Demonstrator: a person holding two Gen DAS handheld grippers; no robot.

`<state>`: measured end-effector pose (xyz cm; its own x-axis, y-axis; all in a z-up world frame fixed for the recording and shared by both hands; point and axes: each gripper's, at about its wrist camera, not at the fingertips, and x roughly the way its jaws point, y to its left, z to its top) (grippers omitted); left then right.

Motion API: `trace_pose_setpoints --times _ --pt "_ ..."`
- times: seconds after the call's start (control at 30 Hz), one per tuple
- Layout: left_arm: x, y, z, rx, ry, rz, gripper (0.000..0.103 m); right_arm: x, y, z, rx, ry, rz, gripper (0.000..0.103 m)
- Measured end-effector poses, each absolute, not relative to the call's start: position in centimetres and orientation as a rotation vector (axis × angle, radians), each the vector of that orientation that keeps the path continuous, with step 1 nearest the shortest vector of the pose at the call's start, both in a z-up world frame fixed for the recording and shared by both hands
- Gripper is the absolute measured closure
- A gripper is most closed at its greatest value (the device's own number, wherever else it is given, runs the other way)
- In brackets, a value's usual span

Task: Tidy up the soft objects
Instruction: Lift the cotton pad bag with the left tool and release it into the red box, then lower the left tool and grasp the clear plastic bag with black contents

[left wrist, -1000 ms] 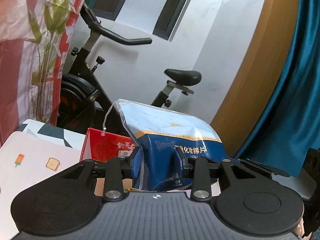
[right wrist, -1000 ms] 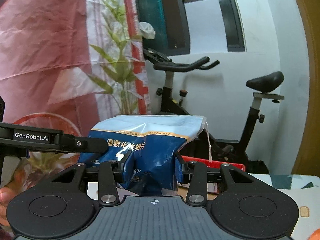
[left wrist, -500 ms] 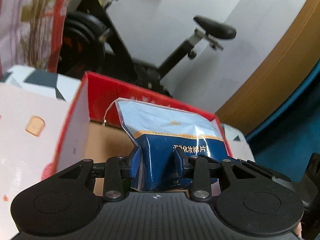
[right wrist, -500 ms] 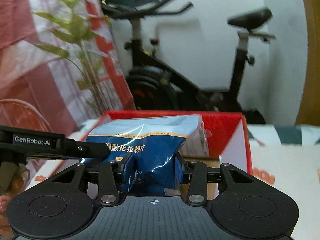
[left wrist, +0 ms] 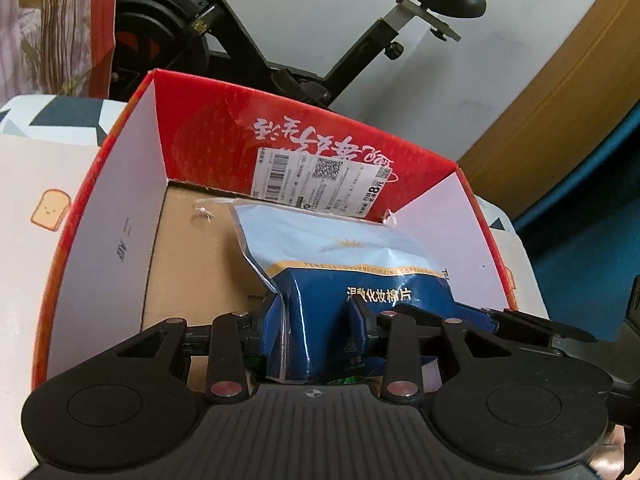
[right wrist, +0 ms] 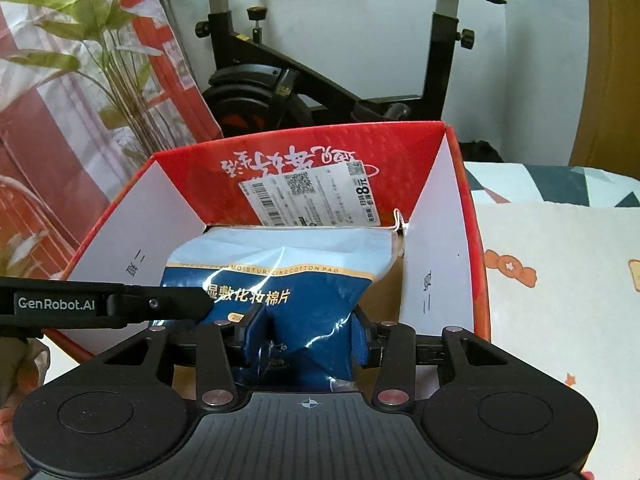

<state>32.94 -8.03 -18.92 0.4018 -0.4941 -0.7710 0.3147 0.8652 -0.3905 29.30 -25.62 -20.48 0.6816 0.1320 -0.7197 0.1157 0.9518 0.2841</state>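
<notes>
A blue and pale blue bag of cotton pads (left wrist: 344,264) (right wrist: 288,276) hangs inside an open red cardboard box (left wrist: 280,140) (right wrist: 320,148) with white inner walls and a brown floor. Both grippers hold the bag by its lower end. My left gripper (left wrist: 316,320) is shut on the bag's left part, pads pinching the blue plastic. My right gripper (right wrist: 300,332) is shut on its right part. In the right wrist view the left gripper's black body (right wrist: 100,306) reaches in from the left edge and touches the bag.
The box stands on a cloth with toast and ice-lolly prints (left wrist: 40,184) (right wrist: 560,280). Behind it is a black exercise bike (left wrist: 360,40) (right wrist: 320,80) by a white wall. A red floral curtain (right wrist: 60,120) hangs at left, a teal curtain (left wrist: 592,220) at right.
Both grippers have sunk and tipped downward with the bag, bringing it from above the box's rim down into the box. The grips have not changed.
</notes>
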Motion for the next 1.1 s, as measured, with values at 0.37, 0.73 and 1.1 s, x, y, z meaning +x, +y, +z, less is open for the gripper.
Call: trace_pose_setpoints --times 0.37,0.73,1.1 --pt "31.0 -7.6 -15.8 -0.108 0.879 -0.484 0.062 27.0 -24.8 -18.0 0.205 0.734 -0.043 0.048" --pt "25.7 -5.8 -12.1 -0.018 0.703 -0.440 0.056 21.2 -23.9 -14.7 0.154 0.575 -0.029 0.046" --pt "18.8 -2.4 -13.2 -0.047 0.665 -0.413 0.056 13.8 -22.1 -16.2 0.200 0.481 0.012 0.046"
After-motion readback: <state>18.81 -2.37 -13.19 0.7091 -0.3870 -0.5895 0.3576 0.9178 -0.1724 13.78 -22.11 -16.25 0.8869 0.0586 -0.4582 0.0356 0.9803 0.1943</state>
